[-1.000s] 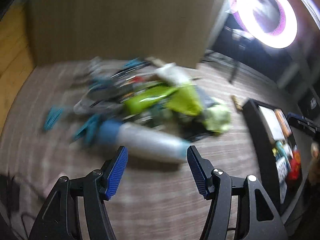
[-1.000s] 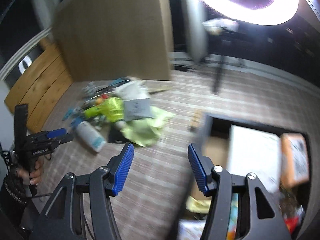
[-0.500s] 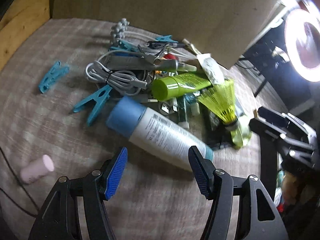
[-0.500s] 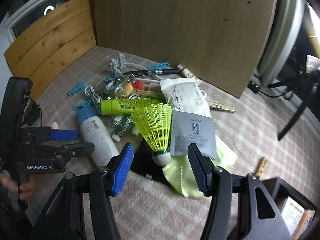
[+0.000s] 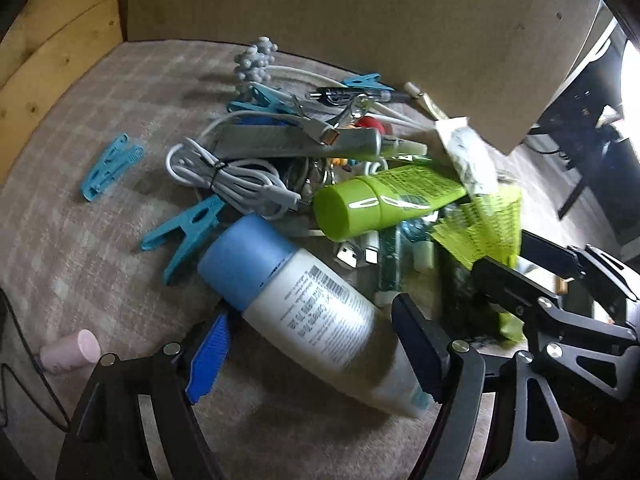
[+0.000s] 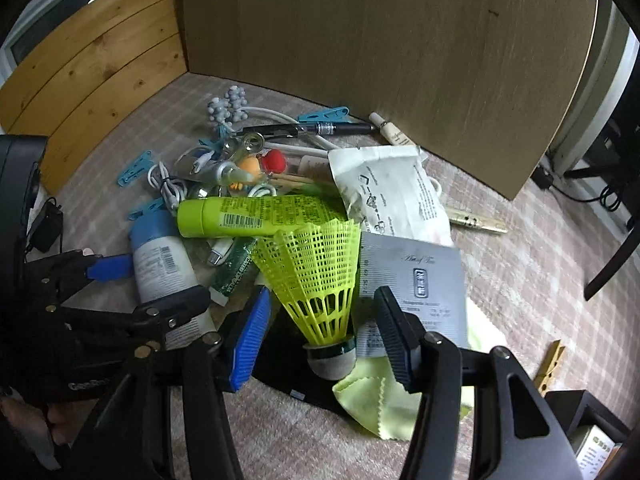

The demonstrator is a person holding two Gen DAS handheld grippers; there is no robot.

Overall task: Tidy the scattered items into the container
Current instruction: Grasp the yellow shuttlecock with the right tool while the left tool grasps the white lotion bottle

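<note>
Teal pegs: four counted in the left wrist view; one lies apart at the left [image 5: 110,166], one just beside the blue cap [image 5: 188,228].
White bottle [image 5: 316,318]: one, blue cap, barcode label, lying on its side on the checked cloth [image 5: 80,240], at the near edge of the pile.
Left gripper [image 5: 316,360]: jaws opening, wide either side of the bottle, pads not pressing it.
Green tube [image 5: 384,202]: one, lying across the pile's middle.
Shuttlecock [image 6: 320,276]: one, yellow mesh skirt, grey cork down.
Right gripper [image 6: 322,338]: jaws closing around the cork, not yet touching.
Left view only: pink cylinder [image 5: 72,352].
Right view only: grey sachet [image 6: 416,280], white pouch [image 6: 394,192], black container's corner [image 6: 588,408] at far right.
</note>
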